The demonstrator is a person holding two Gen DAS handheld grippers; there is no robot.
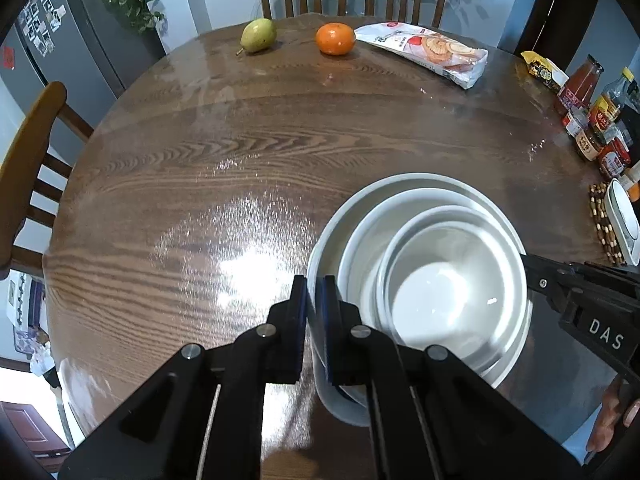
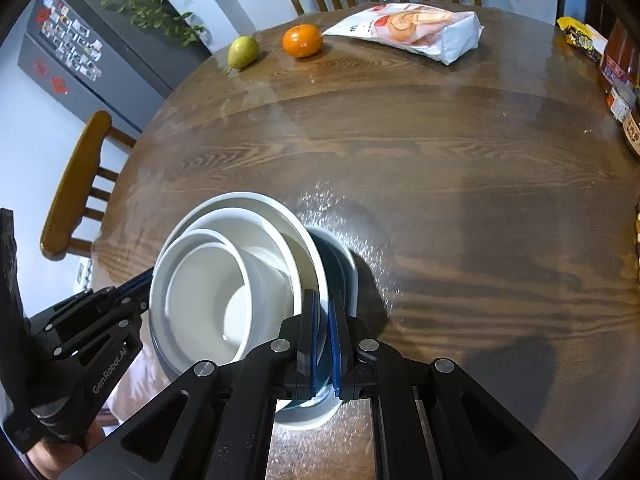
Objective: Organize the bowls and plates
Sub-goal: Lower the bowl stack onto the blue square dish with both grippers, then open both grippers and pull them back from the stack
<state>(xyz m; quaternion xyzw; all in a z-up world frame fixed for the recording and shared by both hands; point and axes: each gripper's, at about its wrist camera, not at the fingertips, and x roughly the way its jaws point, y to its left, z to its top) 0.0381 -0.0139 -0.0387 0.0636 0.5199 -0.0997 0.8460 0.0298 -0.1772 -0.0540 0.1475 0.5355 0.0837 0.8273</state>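
Observation:
A stack of nested white bowls and plates (image 1: pixel 432 280) sits low over the near part of the round wooden table (image 1: pixel 240 140); whether it touches the wood I cannot tell. My left gripper (image 1: pixel 314 300) is shut on the stack's left rim. In the right wrist view the same stack (image 2: pixel 224 292) rests in a bottom dish with a dark teal inside (image 2: pixel 340 264). My right gripper (image 2: pixel 324 320) is shut on the rim at the stack's right side. Each view shows the other gripper at the far rim: the right gripper (image 1: pixel 532 268) and the left gripper (image 2: pixel 140 284).
At the far edge lie a green pear (image 1: pixel 258 35), an orange (image 1: pixel 335 39) and a snack bag (image 1: pixel 424 52). Jars and bottles (image 1: pixel 592 120) and a white dish on a beaded mat (image 1: pixel 622 220) crowd the right edge. Wooden chairs (image 1: pixel 28 168) ring the table.

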